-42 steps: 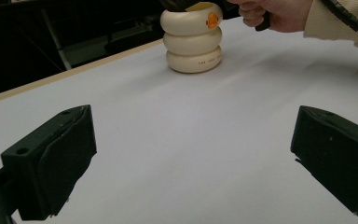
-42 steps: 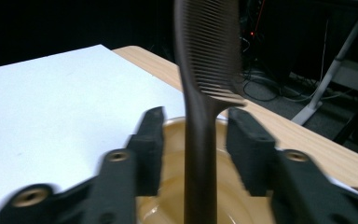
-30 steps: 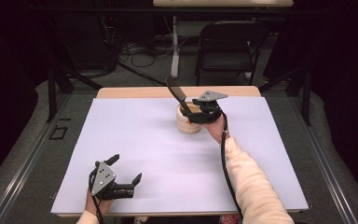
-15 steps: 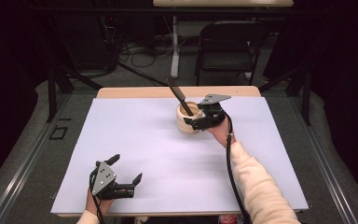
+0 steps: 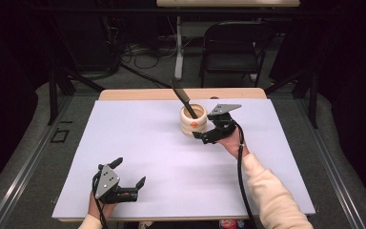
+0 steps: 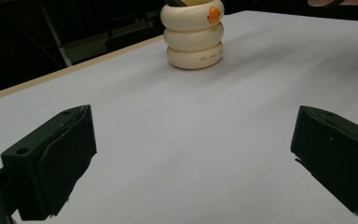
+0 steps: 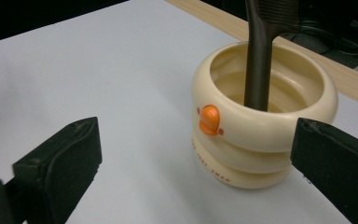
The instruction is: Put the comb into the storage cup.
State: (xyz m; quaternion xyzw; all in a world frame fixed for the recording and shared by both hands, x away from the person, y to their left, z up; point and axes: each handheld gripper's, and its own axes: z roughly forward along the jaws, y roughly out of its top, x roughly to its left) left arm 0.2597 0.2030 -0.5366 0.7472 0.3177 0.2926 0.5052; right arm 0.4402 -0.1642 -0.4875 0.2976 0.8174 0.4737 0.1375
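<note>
A: Near edge first. The left gripper point(image 5: 129, 187) rests low on the white sheet point(image 5: 138, 143) close to the person's side, jaws spread apart, nothing between them.

B: And the right gripper point(image 5: 201, 135)?

A: Farther up the sheet, just beside the cream holder point(image 5: 193, 120). Its jaws have just been opening and now stand wide; in the right gripper view the holder point(image 7: 261, 126) sits ahead of them, between the two pads but untouched.

B: The holder itself?

A: Upright, three stacked rings, orange mark point(image 7: 209, 119) on the side, near the sheet's far edge. A dark comb point(image 5: 183, 98) stands in it, leaning away toward the left. Behind that, the table's wooden edge point(image 5: 138, 94).
</note>
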